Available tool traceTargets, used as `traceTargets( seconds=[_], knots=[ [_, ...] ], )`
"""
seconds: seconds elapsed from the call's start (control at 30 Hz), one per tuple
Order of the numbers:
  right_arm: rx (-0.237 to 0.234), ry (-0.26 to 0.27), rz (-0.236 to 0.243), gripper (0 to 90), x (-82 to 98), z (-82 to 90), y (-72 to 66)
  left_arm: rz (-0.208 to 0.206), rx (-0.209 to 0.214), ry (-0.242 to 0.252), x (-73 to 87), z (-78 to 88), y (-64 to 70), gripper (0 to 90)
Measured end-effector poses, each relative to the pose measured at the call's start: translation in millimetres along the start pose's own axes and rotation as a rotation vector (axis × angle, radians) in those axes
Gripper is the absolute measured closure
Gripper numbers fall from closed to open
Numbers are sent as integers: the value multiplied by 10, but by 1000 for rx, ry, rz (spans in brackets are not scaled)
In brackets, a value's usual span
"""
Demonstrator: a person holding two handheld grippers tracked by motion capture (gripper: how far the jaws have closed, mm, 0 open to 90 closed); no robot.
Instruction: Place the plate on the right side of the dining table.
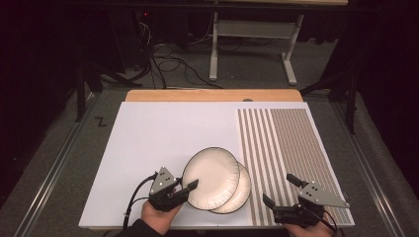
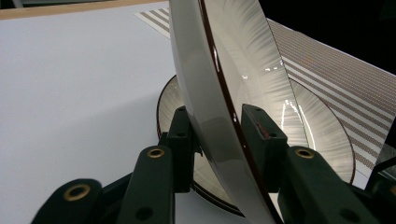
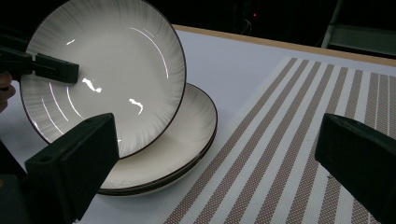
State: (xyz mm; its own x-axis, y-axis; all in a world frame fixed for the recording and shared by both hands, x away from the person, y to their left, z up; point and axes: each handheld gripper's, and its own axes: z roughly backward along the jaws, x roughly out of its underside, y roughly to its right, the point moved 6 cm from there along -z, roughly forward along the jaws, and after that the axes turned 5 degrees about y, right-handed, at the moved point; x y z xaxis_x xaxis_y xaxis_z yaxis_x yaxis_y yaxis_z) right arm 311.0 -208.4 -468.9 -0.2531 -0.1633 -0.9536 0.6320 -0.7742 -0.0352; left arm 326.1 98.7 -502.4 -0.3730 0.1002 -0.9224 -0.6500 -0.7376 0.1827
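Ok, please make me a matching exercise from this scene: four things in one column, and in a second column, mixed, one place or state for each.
Things:
1. upper plate
2. lower plate
3. left gripper
4. right gripper

Places or states:
a. jaws wide apart, nothing between them, over the striped mat
b. lying flat near the mat's edge
c. tilted up, rim held between two jaws
d. shut on a plate's rim

Right pairs: 1-c, 2-b, 3-d, 4-a
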Motion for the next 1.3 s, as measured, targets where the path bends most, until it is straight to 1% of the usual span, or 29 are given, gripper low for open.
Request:
traceTargets(
  seconds=[0.1,0.13,0.23,0.3,0.37,0.43,0.47,0.53,0.57,0.67,0.7,0.8,0.87,0.93,1.0,1.07,1.23,1.3],
  knots=[
    [-10,6,-1,4,-9,-1,-10,-4,-1,2,-2,0,2,670],
    [-13,10,12,4,-16,-6,-12,-5,-2,3,-3,0,4,670],
    [-11,15,26,4,-34,-15,-37,-12,-2,7,-6,1,12,671],
    [-8,14,12,4,-45,-20,-53,-13,-2,8,-8,1,13,672],
    [-18,11,-6,4,-57,-35,-73,-15,-3,8,-9,1,13,672],
    [-18,6,7,4,-77,-54,-90,-17,-2,7,-10,1,15,672],
    [-16,9,16,4,-96,-61,-100,-17,-2,7,-10,1,16,672],
    [-11,17,15,4,-120,-66,-114,-18,-2,7,-11,0,15,672],
    [-10,21,24,4,-130,-78,-115,-18,-1,8,-11,-1,15,672],
    [0,0,39,5,-129,-122,-114,-19,-1,7,-11,-1,13,672],
    [-7,-4,35,7,-123,-143,-119,-20,-1,7,-11,-1,15,672],
    [1,-7,33,7,-109,-203,-132,-24,0,7,-13,-2,16,672],
    [-21,-26,31,7,-97,-254,-146,-25,1,7,-15,-3,16,672],
    [-27,-34,37,7,-90,-303,-163,-25,0,7,-15,-3,16,672],
    [-26,-45,38,7,-84,-345,-176,-26,0,8,-15,-3,17,672],
    [-33,-49,47,7,-83,-390,-186,-27,0,7,-15,-3,16,672],
    [-43,-54,51,10,-98,-491,-194,-28,-1,8,-16,-6,17,672],
    [-43,-73,49,24,-97,-528,-202,-27,0,8,-16,-7,16,672]
  ],
)
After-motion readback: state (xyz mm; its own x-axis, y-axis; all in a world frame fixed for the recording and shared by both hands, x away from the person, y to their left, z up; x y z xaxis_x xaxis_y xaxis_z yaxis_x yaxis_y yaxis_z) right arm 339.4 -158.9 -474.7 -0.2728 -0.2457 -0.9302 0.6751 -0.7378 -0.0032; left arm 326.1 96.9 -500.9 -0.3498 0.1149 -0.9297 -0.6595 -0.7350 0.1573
